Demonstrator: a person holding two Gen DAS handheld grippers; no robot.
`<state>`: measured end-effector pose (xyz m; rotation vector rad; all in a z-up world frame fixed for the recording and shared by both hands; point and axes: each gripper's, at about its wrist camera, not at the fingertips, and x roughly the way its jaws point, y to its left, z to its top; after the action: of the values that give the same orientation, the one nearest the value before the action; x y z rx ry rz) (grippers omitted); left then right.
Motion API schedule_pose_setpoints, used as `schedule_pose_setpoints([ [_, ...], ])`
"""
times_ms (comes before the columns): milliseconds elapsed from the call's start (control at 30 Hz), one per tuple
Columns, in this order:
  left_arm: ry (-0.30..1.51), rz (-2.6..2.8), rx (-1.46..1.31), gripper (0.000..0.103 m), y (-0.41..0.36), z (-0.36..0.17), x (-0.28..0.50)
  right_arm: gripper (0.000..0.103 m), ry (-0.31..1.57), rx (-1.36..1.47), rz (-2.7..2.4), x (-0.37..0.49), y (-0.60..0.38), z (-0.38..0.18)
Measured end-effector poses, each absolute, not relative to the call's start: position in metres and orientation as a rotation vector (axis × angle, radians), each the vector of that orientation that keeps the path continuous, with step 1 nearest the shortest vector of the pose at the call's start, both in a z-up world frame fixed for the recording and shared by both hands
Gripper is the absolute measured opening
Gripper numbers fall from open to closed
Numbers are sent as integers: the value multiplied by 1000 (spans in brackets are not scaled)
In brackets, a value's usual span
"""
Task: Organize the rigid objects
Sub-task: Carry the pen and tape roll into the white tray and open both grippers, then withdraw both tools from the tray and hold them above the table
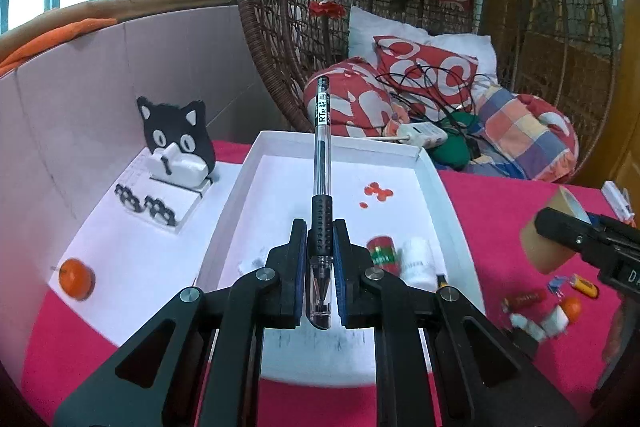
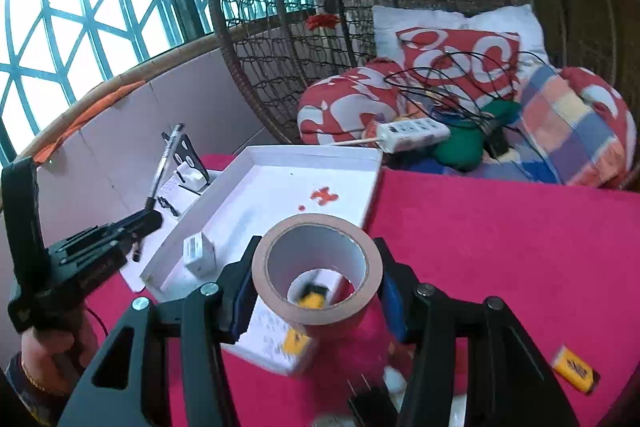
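Left gripper (image 1: pixel 320 267) clamps the pen (image 1: pixel 322 163) at its rubber grip over the white tray (image 1: pixel 436 171): light, stiff, good hold. Right gripper (image 2: pixel 316 291) squeezes the tape roll (image 2: pixel 316 267) across its width; rigid, light, probably won't slip.

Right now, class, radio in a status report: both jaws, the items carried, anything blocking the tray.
Left gripper shut on pen. Right gripper shut on tape roll. Both above white tray. Small containers lie in its near corner.

Pen (image 1: pixel 322 163) clamped in left hand-held gripper (image 1: pixel 320 255) above white tray (image 1: pixel 436 187).
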<state>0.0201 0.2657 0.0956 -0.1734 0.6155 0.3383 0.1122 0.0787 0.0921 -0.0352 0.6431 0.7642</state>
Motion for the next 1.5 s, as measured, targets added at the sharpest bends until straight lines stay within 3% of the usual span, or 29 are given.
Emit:
schedule_pose_setpoints([
  [300, 714, 382, -233, 12, 286, 68, 82, 52, 716, -51, 720, 157, 134, 71],
  [733, 733, 418, -312, 12, 310, 52, 89, 53, 738, -122, 675, 173, 172, 43],
  [767, 720, 420, -310, 15, 311, 53, 88, 53, 729, -130, 666, 172, 173, 43],
  [833, 709, 417, -323, 36, 312, 56, 85, 54, 712, -132, 660, 170, 171, 43],
  [867, 696, 420, -334, 68, 313, 57, 82, 61, 698, -126, 655, 169, 169, 45],
  [900, 677, 430, -342, 80, 314, 60, 78, 69, 682, -118, 641, 168, 165, 48],
  [967, 630, 447, -361, 97, 318, 66, 70, 94, 650, -85, 632, 166, 153, 54],
  [1000, 616, 450, -374, 103, 319, 69, 66, 101, 631, -60, 632, 164, 143, 59],
  [1500, 545, 289, -309, 103, 245, 105, 16, 103, 473, -20, 542, 114, -1, 106],
])
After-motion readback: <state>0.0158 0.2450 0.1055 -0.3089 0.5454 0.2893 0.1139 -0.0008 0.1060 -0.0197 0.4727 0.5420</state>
